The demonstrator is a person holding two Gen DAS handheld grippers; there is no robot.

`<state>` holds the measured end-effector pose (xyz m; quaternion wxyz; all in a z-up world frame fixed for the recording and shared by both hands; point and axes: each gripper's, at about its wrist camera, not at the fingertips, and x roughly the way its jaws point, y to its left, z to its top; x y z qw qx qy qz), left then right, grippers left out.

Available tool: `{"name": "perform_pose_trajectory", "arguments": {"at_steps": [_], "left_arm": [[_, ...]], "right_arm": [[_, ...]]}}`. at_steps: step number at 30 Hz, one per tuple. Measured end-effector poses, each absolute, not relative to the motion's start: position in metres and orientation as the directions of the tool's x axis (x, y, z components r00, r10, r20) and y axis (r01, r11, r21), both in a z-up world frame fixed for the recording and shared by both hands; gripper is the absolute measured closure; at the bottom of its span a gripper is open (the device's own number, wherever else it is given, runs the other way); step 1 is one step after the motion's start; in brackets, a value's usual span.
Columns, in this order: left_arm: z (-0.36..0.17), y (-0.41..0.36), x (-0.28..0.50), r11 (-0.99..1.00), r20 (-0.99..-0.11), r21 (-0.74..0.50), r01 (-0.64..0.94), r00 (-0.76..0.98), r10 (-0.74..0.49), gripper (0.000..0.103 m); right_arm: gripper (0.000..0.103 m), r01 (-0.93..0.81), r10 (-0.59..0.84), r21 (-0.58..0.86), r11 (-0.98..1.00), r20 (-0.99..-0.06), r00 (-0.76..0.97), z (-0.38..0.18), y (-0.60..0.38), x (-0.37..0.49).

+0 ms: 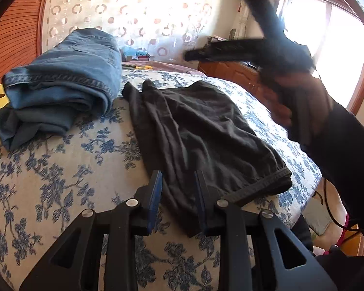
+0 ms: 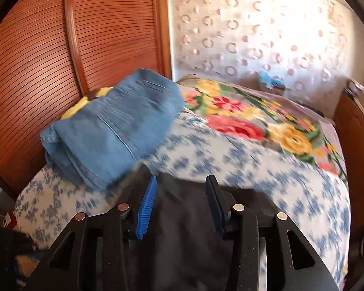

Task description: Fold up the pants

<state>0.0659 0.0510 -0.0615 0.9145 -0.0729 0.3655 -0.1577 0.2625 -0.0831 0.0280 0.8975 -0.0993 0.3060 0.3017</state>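
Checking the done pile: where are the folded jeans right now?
The folded jeans sit on the floral bedspread, far left in the left wrist view, beside the black pants and near the wooden wardrobe.

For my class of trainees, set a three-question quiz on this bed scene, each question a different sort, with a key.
1. True or false: the black pants lie spread on the floral bedsheet.
2. Multiple choice: the folded blue jeans sit A) on the bed beside the black pants, B) on the floor, C) in the left hand-held gripper.
3. Fill in: the right hand-held gripper has its fingers ____ above the dark fabric.

Key: 1 true; 2 A; 3 open.
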Motion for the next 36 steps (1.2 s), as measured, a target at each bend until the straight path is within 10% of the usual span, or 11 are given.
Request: {"name": "perform_pose_trajectory", "arguments": {"at_steps": [36], "left_arm": [[-0.07, 0.033, 0.236, 0.982, -0.797, -0.079, 0.174, 0.58, -0.167, 0.076]], "right_arm": [[0.06, -0.482, 0.383, 0.01, 0.876, -0.623, 0.682, -0.049, -0.152, 0.163]]}}
